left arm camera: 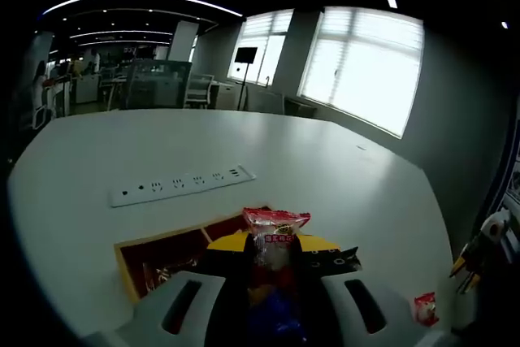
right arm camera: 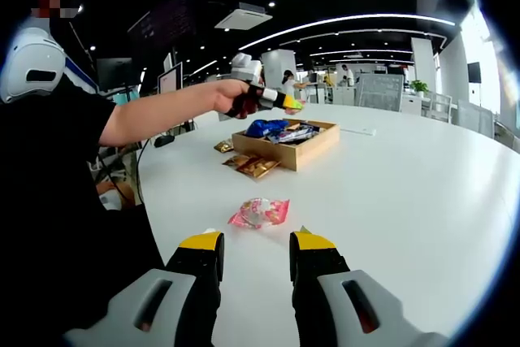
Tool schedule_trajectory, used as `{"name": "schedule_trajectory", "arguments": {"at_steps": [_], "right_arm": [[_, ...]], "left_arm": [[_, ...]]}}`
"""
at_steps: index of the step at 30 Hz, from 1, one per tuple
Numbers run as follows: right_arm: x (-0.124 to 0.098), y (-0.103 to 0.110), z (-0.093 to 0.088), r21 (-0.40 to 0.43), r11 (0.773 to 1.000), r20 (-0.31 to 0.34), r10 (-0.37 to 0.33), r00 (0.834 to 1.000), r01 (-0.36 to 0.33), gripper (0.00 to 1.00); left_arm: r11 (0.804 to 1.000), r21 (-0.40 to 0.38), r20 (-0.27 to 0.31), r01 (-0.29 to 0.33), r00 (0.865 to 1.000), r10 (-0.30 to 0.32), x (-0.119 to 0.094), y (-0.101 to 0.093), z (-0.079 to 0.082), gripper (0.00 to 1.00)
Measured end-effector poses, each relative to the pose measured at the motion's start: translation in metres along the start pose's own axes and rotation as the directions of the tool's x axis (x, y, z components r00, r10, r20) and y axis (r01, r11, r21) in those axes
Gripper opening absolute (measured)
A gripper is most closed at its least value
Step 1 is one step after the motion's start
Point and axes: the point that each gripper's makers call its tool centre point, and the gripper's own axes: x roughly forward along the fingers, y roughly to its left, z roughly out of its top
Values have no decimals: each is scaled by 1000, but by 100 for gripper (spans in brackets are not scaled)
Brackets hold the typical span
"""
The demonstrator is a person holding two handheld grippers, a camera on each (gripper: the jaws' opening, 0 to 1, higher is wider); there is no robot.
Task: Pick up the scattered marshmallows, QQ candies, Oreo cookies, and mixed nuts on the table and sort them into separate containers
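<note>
The left gripper (left arm camera: 275, 251) pinches a red snack packet (left arm camera: 275, 225) above the box (left arm camera: 127, 270). The right gripper (right arm camera: 257, 253) stands spread, a pink candy packet (right arm camera: 259, 212) on the table (right arm camera: 406, 193) at 12 o'clock, apart.

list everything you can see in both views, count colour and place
table: one, white, under everything
box: one, brown cardboard, open, mid-table, blue and silvery packets inside
gold packets: a few, on the table beside the box
pink packet: one, pink and white, ahead of the right gripper
red packet: one, red and clear, between the left gripper's jaws
small red packet: one, near the table edge
power strip: one, white, flat on the table
person's arm: one, bare, black sleeve
left gripper: yellow-tipped, shut on the red packet
right gripper: yellow-tipped, open
</note>
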Motion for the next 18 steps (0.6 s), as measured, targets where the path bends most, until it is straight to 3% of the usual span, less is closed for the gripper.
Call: {"name": "schedule_trajectory", "arguments": {"at_steps": [8,12,18], "right_arm": [[-1,0,-1,3,1000,-1,-3,1000,3,29],[1,2,0,2,1000,0,2,1000,-2,29],[3,2,1,0,1000,-2,2,1000,-2,29]], "left_arm": [[999,-9,6,-32,999,32,8,3,4,27],[996,-46,35,-83,996,84,7,12,12,56],[995,-39,54,-87,995,89,-6,11,19,63]]}}
